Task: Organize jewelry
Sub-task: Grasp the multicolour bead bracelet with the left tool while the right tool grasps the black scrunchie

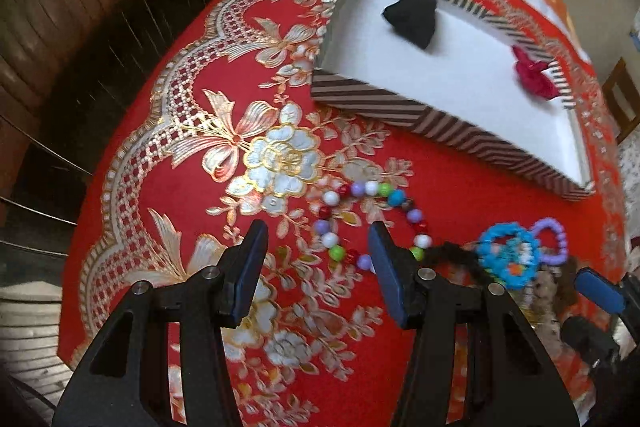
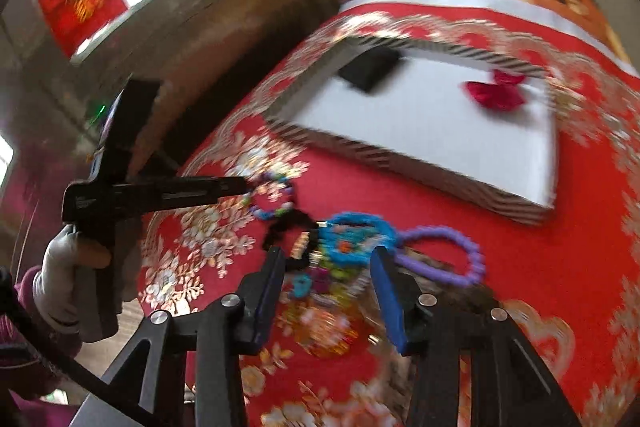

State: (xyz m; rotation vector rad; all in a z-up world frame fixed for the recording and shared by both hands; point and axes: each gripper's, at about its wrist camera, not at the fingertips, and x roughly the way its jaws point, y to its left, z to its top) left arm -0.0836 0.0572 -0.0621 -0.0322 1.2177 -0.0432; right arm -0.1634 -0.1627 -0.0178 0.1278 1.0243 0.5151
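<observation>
My left gripper (image 1: 318, 247) is spread wide and holds nothing, poised over the multicolored bead bracelet (image 1: 368, 215) on the red embroidered cloth (image 1: 160, 167). My right gripper (image 2: 328, 269) is also wide and empty, above the blue beaded piece (image 2: 356, 237) and purple bead loop (image 2: 448, 255). Farther off sits the striped box (image 1: 460, 125), with a black item (image 1: 408, 15) and a red item (image 1: 534, 77) inside.

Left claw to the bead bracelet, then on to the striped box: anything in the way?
Nothing visible. The left claw is open right at the bead bracelet, and only bare red cloth lies before the striped box.
</observation>
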